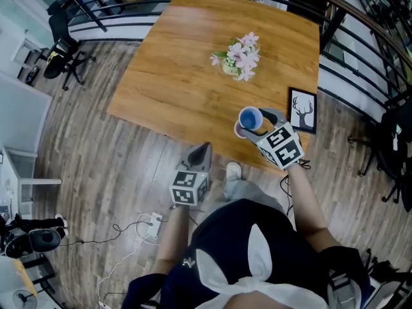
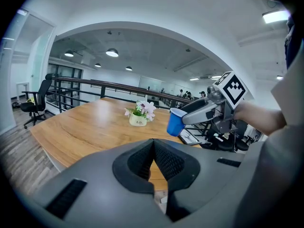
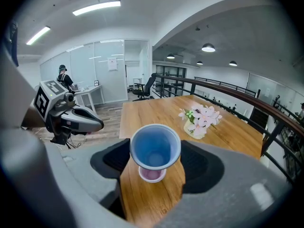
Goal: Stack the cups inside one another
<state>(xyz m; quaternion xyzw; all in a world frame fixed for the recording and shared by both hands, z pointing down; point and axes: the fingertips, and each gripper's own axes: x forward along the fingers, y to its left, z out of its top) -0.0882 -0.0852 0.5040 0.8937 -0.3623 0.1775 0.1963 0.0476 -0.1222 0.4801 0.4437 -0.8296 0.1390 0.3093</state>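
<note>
Cups, 2 pcs: blue cup (image 3: 155,146) pinched upright, mouth up, betw. jaws of right gripper (image 3: 155,156); pink cup (image 3: 152,175) directly below on table edge nearest the person, axes lined up vertical, straight drop likely, contact unclear. Left gripper (image 2: 153,156): jaws pressed together, empty, off table over floor (image 1: 96,172), farther from cups. Surface: wooden table (image 1: 180,76) w/ flower pot (image 1: 237,58), framed deer print (image 1: 302,110). Room: railing (image 1: 360,24), office chair (image 1: 61,50).
</note>
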